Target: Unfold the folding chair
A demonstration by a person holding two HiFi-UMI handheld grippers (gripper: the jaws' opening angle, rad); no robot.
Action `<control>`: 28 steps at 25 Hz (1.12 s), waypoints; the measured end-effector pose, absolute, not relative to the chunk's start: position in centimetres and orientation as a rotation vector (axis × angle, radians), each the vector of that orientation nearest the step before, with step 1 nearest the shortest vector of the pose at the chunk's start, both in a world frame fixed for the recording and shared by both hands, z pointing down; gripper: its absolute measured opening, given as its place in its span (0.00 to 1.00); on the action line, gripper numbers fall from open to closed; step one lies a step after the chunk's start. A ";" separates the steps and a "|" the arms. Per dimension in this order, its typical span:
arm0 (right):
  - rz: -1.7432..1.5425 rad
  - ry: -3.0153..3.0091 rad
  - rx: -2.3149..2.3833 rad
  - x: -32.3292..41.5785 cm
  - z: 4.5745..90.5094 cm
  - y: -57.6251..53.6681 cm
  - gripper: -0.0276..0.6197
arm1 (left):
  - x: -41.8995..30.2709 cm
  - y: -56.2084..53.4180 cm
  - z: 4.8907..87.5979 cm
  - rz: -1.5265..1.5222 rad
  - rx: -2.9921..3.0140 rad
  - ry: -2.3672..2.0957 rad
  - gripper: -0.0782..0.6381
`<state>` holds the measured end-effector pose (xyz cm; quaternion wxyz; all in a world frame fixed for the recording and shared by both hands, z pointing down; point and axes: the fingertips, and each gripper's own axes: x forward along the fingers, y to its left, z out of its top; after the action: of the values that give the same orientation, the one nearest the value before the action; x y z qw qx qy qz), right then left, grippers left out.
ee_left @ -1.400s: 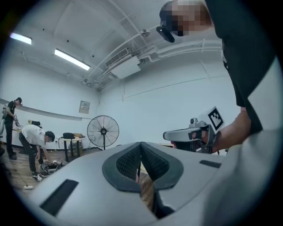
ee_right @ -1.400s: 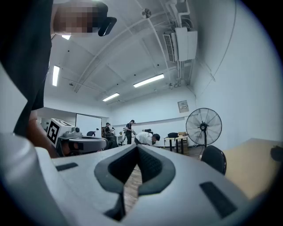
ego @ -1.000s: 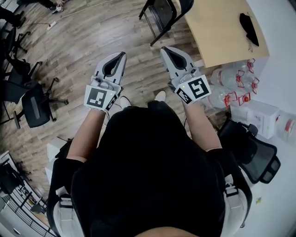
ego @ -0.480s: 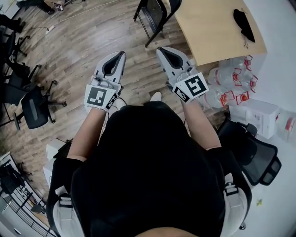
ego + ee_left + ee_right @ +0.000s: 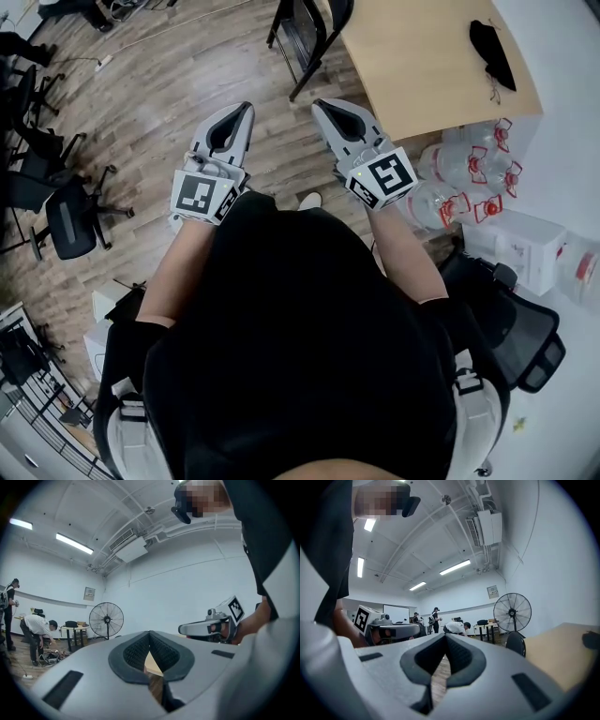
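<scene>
A black folding chair [image 5: 305, 33] stands on the wooden floor at the top of the head view, beside the table's left edge; its upper part is cut off by the frame. Its dark rounded back [image 5: 515, 644] shows ahead in the right gripper view. My left gripper [image 5: 247, 109] and right gripper [image 5: 319, 103] are held out level side by side, short of the chair and apart from it. Both are shut with nothing between the pads. The left gripper view looks past its closed jaws [image 5: 150, 633] and shows the right gripper [image 5: 206, 629] alongside.
A light wooden table [image 5: 431, 66] with a black item [image 5: 492, 52] on it stands at the top right. Water jugs [image 5: 469, 173], a white box [image 5: 516, 248] and a black office chair [image 5: 511, 319] crowd the right side. Office chairs [image 5: 70, 220] stand at the left. A standing fan [image 5: 512, 612] and people [image 5: 37, 630] are far off.
The person has walked forward with both grippers held out. The table, jugs and folding chair have slid leftward in the head view. Both grippers stayed shut.
</scene>
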<state>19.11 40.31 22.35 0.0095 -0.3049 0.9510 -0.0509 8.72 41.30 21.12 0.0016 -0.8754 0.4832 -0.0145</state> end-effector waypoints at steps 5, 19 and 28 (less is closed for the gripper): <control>-0.183 2.970 -0.955 18.7 23.1 37.2 0.04 | 8.2 38.2 21.8 -0.063 -2.743 1.521 0.10; -0.160 3.046 -1.094 7.8 23.7 17.7 0.04 | -0.6 17.5 23.3 -0.013 -2.870 1.338 0.10; -0.202 3.001 -1.263 4.0 23.8 6.9 0.04 | -4.3 6.6 23.1 -0.006 -2.954 1.188 0.10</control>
<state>4.02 6.92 23.83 -0.0604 -0.3865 0.9182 -0.0617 -4.25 6.62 23.11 -0.0214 -0.9276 0.3731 -0.0018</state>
